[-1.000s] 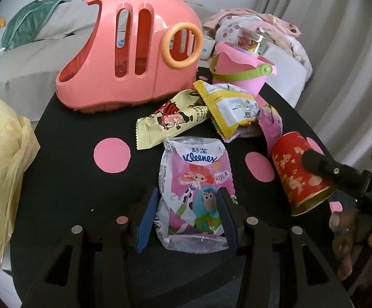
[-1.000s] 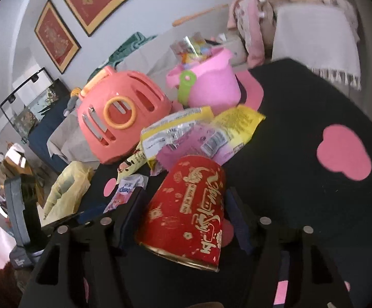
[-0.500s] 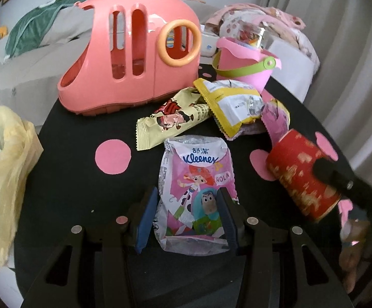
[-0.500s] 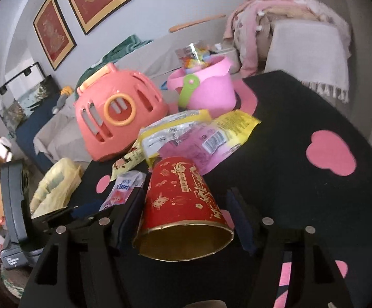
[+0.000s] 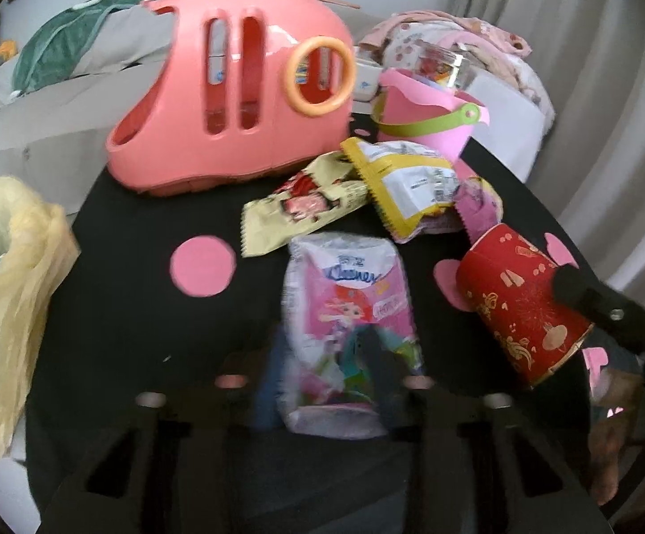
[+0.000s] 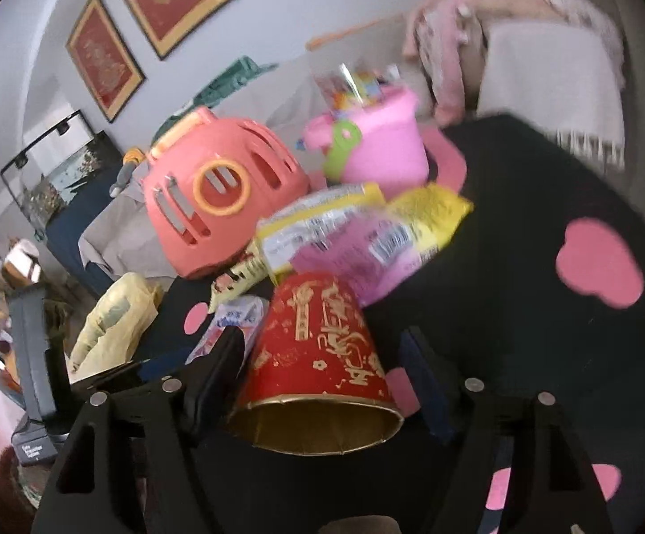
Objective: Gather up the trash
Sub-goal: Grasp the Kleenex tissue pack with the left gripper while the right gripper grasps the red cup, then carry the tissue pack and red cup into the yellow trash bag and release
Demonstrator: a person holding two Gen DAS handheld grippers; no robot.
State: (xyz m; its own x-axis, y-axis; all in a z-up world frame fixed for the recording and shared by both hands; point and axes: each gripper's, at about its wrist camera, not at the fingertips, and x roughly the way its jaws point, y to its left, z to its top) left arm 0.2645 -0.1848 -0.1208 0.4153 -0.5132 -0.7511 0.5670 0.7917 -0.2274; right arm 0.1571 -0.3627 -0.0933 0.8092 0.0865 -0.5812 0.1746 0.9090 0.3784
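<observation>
A pink and white Kleenex tissue pack [image 5: 349, 293] lies on the black table [image 5: 122, 293]. My left gripper [image 5: 326, 374] is closing on its near end, and the blurred fingers pinch the pack so that it buckles. To the right, a red paper cup with gold print [image 5: 513, 307] is tilted. My right gripper [image 6: 322, 365] is shut on the cup [image 6: 318, 333], whose gold mouth faces the camera. Behind them lie a cream snack wrapper [image 5: 295, 209], a yellow wrapper [image 5: 407, 182] and a pink wrapper [image 5: 478, 204].
A salmon plastic basket [image 5: 233, 102] and a pink bucket [image 5: 424, 120] with wrappers inside stand at the table's far side. A yellow plastic bag [image 5: 6, 289] hangs open off the left edge. Sofa, clothes and curtain lie beyond. A hand shows at the lower right.
My left fingers have moved inward onto the tissue pack, which now looks squeezed. The red cup in my right gripper tipped until its mouth faces the right wrist camera.
</observation>
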